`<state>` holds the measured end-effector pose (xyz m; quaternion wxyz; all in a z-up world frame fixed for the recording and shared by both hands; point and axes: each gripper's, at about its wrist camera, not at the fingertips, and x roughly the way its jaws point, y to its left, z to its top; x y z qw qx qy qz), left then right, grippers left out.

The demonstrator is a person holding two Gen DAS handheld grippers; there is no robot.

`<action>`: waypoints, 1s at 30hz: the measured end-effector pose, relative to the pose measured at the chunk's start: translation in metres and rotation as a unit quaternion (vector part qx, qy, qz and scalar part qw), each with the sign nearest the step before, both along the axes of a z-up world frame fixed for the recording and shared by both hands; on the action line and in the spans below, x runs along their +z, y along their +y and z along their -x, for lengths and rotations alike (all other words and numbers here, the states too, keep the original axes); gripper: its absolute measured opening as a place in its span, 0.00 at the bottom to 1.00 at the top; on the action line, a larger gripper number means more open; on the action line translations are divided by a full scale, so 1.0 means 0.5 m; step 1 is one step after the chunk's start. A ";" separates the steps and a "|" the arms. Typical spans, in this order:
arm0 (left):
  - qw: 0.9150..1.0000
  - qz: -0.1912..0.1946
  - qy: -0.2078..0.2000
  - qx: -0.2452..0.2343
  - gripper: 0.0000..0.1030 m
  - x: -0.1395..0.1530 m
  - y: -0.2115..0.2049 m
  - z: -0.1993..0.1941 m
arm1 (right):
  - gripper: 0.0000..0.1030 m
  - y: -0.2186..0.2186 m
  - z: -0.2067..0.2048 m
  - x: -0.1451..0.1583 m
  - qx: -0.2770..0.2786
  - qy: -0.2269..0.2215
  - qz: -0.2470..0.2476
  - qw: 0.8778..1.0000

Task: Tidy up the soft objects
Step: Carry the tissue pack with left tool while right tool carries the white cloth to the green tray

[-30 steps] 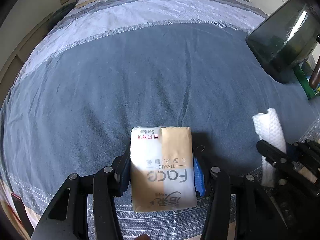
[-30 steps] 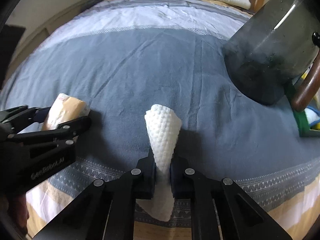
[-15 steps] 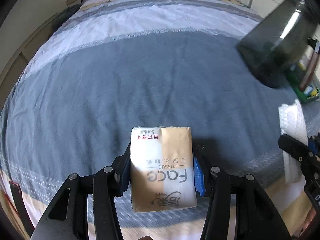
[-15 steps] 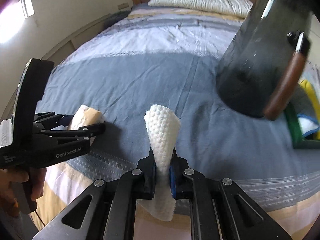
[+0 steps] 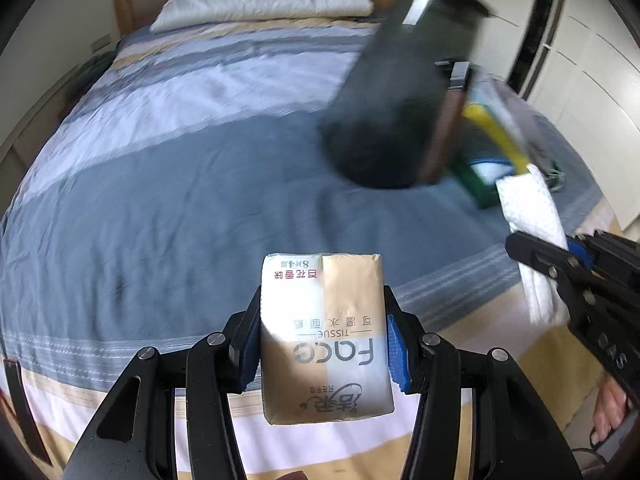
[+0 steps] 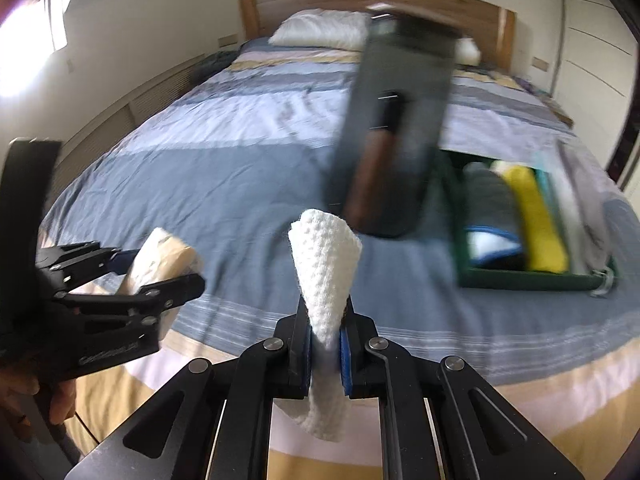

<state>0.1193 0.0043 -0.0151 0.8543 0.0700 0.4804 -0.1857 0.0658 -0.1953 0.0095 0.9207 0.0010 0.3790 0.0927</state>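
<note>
I am gripping the tissue pack [image 5: 325, 336] in my left gripper [image 5: 323, 344] and pinching the white cloth [image 6: 326, 276] in my right gripper [image 6: 325, 346], above the striped bed [image 5: 168, 184].

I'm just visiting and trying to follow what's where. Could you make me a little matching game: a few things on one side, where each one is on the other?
Things:
1. tissue pack
2. white cloth
3. yellow roll
4. pillow

Places:
A. at the head of the bed
B. clamped in the right gripper
C. inside the green box
D. clamped in the left gripper

Pairs: 1-D, 2-B, 3-C, 4-A
</note>
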 end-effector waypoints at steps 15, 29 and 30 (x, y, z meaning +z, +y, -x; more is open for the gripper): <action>0.995 0.008 -0.046 -0.094 0.45 0.090 -0.275 0.066 | 0.09 -0.291 0.108 0.092 -0.099 -0.050 0.024 0.994; 0.993 0.013 -0.043 -0.112 0.45 0.090 -0.420 0.036 | 0.09 -0.439 0.082 0.116 -0.136 -0.079 0.029 0.987; 0.993 0.016 -0.041 -0.108 0.45 0.089 -0.426 0.028 | 0.09 -0.448 0.076 0.115 -0.138 -0.082 0.029 0.987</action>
